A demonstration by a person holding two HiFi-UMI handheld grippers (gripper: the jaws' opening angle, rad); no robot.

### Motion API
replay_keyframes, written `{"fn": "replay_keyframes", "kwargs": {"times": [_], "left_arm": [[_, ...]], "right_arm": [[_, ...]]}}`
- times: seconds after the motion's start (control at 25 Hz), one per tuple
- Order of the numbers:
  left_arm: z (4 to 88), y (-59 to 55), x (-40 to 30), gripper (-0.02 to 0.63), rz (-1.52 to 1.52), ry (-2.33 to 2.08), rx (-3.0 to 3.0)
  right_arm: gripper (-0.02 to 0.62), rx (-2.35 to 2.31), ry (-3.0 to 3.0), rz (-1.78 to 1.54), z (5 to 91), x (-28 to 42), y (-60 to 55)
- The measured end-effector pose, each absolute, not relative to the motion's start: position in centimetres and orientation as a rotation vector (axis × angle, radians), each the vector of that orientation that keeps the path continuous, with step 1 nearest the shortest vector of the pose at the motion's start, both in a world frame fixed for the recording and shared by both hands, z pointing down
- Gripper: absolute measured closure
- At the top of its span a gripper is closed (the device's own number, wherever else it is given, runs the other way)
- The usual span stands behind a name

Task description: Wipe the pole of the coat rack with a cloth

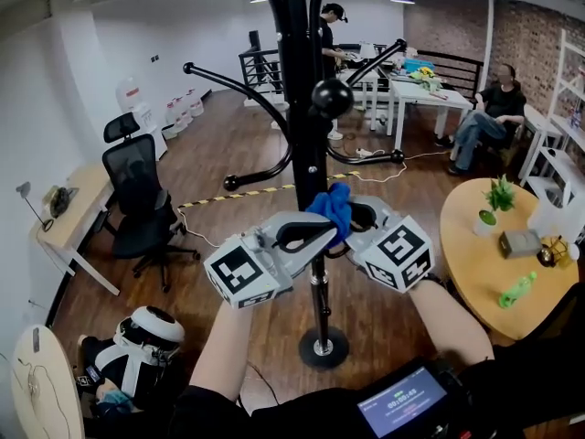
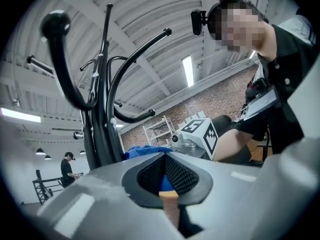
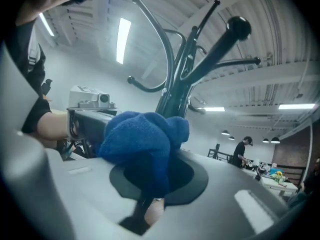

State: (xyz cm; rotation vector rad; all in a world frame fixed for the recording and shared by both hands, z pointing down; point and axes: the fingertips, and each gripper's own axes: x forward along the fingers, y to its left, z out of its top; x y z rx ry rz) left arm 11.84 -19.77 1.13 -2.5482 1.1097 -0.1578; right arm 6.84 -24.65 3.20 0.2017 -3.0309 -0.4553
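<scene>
The black coat rack pole [image 1: 302, 108] rises from a round base [image 1: 323, 347] straight ahead of me. A bunched blue cloth [image 1: 334, 207] sits against the pole at mid height. My right gripper [image 1: 352, 222] is shut on it from the right; in the right gripper view the cloth [image 3: 142, 144] bulges out of the right gripper [image 3: 150, 184], with the pole [image 3: 175, 96] just behind. My left gripper [image 1: 322, 230] meets the cloth from the left. In the left gripper view the left gripper [image 2: 167, 176] is shut, with a bit of blue cloth [image 2: 166, 184] between its pads.
Curved black hooks [image 1: 239, 88] with ball ends spread from the pole at head height. At the right stands a round wooden table [image 1: 475, 263]. An office chair [image 1: 137, 199] and a desk [image 1: 73, 213] are at the left. A bag [image 1: 137, 341] lies on the floor. Two people are at the back.
</scene>
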Motion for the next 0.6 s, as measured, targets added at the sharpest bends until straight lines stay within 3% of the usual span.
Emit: {"fn": "replay_keyframes", "kwargs": {"times": [0.32, 0.6], "left_arm": [[8.1, -20.6, 11.9, 0.601, -0.153, 1.032, -2.679], [6.5, -20.8, 12.0, 0.601, -0.149, 0.999, -2.662]], "right_arm": [[0.546, 0.149, -2.932, -0.251, 12.4, 6.5, -24.6], [0.546, 0.245, -2.88, -0.398, 11.0, 6.9, -24.7]]}}
